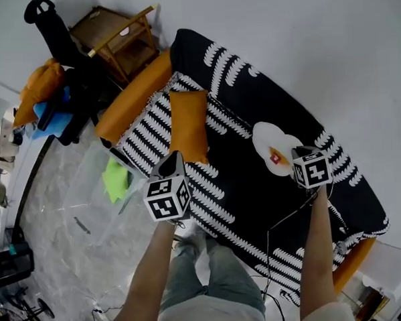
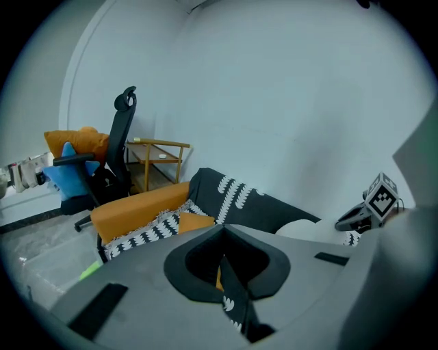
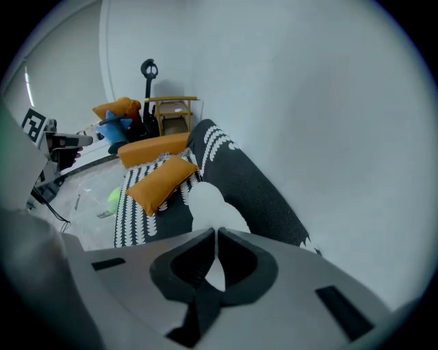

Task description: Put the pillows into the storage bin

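Observation:
An orange pillow [image 1: 188, 123] lies on the sofa's black-and-white throw [image 1: 242, 188]; it also shows in the right gripper view [image 3: 161, 181]. A white egg-shaped pillow [image 1: 277, 148] with a yellow-red centre rests further right on the seat. A clear plastic storage bin [image 1: 82, 196] stands on the floor by the sofa's orange arm, with a green item [image 1: 114, 180] inside. My left gripper [image 1: 175, 156] hovers just short of the orange pillow, shut and holding nothing. My right gripper [image 1: 298, 151] hangs over the white pillow [image 3: 215, 205], shut and holding nothing.
A black office chair [image 1: 60, 43] carrying orange and blue cushions [image 1: 42, 84] stands beyond the sofa's left end, next to a wooden side table [image 1: 117, 37]. The white wall runs behind the sofa. A cable [image 1: 269, 253] hangs by the person's legs.

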### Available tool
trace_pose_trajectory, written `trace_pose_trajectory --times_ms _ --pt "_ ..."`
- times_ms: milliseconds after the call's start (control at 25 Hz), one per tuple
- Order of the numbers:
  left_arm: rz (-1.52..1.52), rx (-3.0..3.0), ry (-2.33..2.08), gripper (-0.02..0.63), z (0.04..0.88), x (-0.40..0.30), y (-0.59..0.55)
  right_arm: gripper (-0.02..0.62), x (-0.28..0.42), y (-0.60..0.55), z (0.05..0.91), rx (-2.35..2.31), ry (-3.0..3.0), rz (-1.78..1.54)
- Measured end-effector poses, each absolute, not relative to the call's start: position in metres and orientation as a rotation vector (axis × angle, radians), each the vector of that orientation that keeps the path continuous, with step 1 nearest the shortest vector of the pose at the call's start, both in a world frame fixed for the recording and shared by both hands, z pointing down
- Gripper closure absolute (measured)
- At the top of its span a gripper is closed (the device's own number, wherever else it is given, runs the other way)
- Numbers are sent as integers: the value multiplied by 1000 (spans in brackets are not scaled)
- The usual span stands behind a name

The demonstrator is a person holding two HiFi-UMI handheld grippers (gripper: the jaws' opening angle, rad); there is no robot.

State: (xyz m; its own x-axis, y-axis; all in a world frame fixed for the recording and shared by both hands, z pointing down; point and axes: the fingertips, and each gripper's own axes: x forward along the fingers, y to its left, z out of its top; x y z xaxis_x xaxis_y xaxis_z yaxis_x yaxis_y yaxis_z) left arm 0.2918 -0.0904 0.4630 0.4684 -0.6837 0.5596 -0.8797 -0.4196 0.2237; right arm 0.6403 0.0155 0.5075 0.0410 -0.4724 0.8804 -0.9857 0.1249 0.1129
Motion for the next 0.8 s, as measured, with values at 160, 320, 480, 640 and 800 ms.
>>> trace_pose_trajectory --times_ms 160,320,480,640,800 --pt "517 2228 -1323 603 445 261 -74 583 607 12 472 1483 -1604 711" --pt "470 2219 -1350 603 422 228 -64 583 561 4 434 1473 -1668 651" --pt "427 2209 -1402 603 400 184 -58 583 507 -11 397 1460 -1734 577" --pt "361 2184 -1488 603 375 125 -53 583 448 -23 367 1432 -1792 511" --pt "293 2127 -1582 603 357 54 -44 583 385 -32 346 1389 -1844 448"
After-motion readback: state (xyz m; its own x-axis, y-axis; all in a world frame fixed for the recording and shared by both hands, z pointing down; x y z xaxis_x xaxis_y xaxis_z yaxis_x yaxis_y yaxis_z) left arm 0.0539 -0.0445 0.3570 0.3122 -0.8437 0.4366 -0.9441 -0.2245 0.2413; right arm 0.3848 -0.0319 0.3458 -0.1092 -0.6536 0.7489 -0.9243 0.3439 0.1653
